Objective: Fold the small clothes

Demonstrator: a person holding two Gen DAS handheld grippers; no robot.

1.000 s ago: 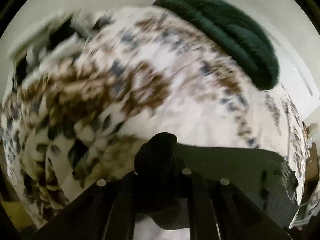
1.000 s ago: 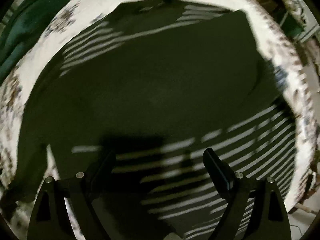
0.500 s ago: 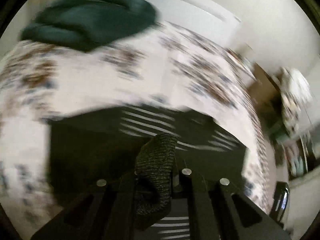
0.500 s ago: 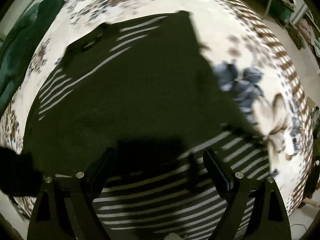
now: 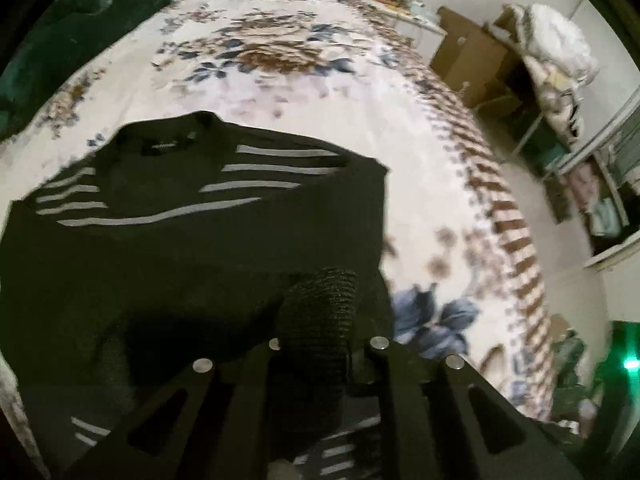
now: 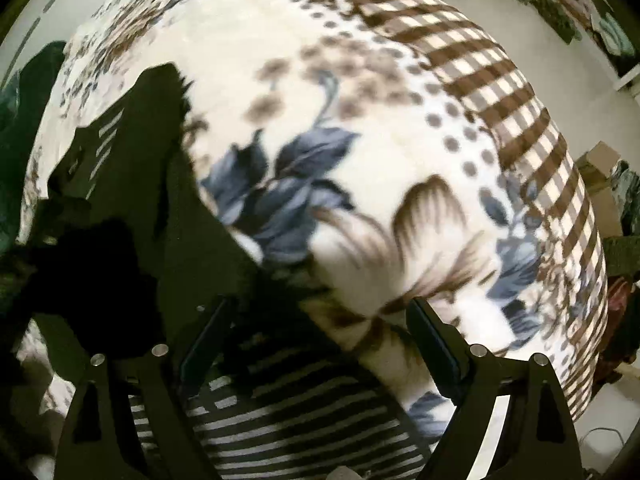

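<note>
floral blanket (image 5: 304,92) covers the bed mid-frame, cardboard boxes (image 5: 472,52) against the white wall upper right, pale floor (image 5: 560,248) at right, cluttered shelves (image 5: 604,200) beyond.

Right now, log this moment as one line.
left gripper: shut on sweater cuff | right gripper: open, empty | striped sweater: flat on floral blanket

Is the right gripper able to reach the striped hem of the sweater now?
Probably yes. The right gripper hangs open right over the striped hem of the sweater, and nothing lies between them. The left gripper is shut on a knit cuff, off to the side.
</note>
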